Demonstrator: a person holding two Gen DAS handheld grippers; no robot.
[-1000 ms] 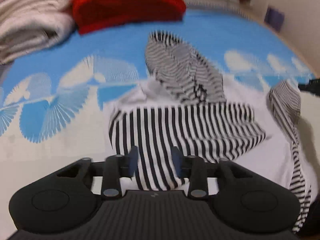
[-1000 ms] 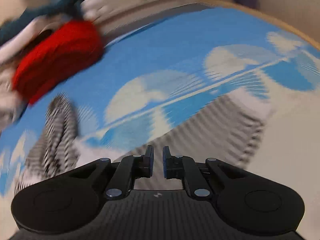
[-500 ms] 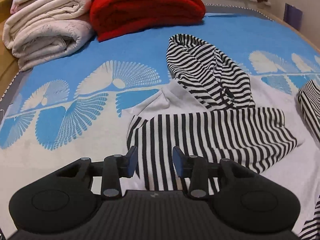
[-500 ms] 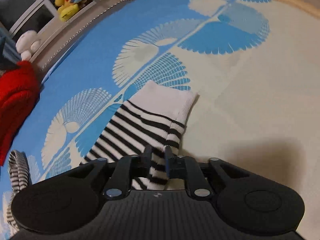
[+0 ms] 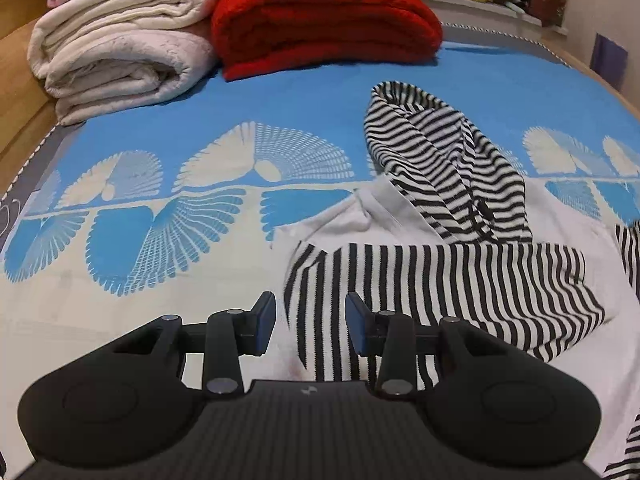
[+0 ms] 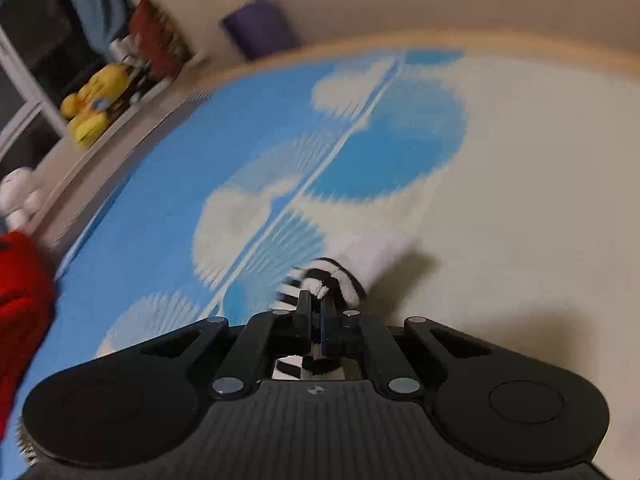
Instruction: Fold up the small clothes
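1. Blankets are stacked at the far left of the bed (image 5: 168, 148): cream ones (image 5: 116, 56), then a red one (image 5: 324, 16).
2. Left gripper (image 5: 310, 322) is held with jaws apart over the near edge of the striped garment (image 5: 452, 280), which is spread on the bed; nothing is pinched.
3. Right gripper (image 6: 316, 312) has just closed and is clamped on the garment's striped sleeve (image 6: 340, 276), white cuff ahead.

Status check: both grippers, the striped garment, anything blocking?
Left gripper open over striped garment. Right gripper has just closed, shut on sleeve. Nothing in the way.
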